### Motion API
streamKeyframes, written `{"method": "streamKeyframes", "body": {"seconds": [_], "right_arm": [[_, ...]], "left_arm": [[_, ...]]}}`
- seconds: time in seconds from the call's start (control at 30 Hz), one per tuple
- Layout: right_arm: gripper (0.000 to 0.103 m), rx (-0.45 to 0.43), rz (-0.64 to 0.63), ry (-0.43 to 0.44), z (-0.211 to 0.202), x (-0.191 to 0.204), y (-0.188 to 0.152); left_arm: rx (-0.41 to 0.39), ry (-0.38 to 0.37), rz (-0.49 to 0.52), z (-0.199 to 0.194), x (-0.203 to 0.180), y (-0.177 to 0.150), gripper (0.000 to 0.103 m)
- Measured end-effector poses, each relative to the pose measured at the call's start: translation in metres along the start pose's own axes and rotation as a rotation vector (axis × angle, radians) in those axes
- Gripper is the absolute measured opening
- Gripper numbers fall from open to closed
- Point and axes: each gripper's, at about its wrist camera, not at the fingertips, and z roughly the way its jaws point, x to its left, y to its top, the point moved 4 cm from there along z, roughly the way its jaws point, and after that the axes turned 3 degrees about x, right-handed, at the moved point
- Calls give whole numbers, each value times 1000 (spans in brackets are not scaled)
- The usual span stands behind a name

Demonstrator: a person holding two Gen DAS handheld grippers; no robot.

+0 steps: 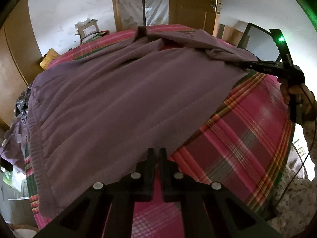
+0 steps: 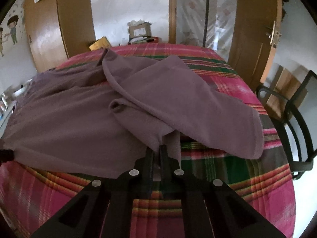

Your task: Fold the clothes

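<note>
Both sets of fingers are clamped on a purple garment (image 1: 122, 103) spread over a plaid bed (image 1: 247, 138): the left gripper (image 1: 156, 150) pinches its near edge, the right gripper (image 2: 156, 148) its right side, fabric stretching away leftward.

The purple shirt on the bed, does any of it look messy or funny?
Yes. The purple shirt lies mostly flat on the plaid bedcover, but its sleeve is flopped and bunched toward the right side, with a rolled fold near the middle. The right gripper is pinching fabric there. Nothing looks torn.
</note>
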Motion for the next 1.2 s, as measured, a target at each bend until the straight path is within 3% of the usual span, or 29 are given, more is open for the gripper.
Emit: {"method": "streamKeyframes", "body": {"seconds": [0.2, 0.3, 0.37, 0.53, 0.7, 0.87, 0.97, 1.1, 1.17, 1.2], "right_arm": [[6, -21, 82, 43, -14, -9, -3], [6, -13, 86, 32, -12, -10, -5], [6, -11, 90, 34, -10, -9, -6], [7, -1, 89, 40, -5, -7, -6], [8, 8, 92, 44, -1, -5, -7], [19, 19, 101, 59, 2, -4, -8], [20, 23, 100, 68, 3, 0, -7], [20, 26, 99, 70, 4, 1, -7], [20, 25, 103, 70, 3, 1, -8], [20, 21, 101, 68, 1, 2, -8]], "left_arm": [[-11, 34, -32, -5, 7, -9, 4], [-21, 80, -56, -6, 13, -8, 14], [-16, 88, -27, -7, 7, -8, 23], [27, 107, 90, 1, -12, -11, 27], [17, 167, 120, 4, -15, -7, 31], [6, 220, 161, 6, -19, -4, 33], [6, 222, 143, 8, -17, -1, 35], [2, 209, 104, 10, -11, 2, 33], [-5, 215, 95, 9, -10, 3, 10], [-9, 219, 91, 8, -10, 3, 6]]}}
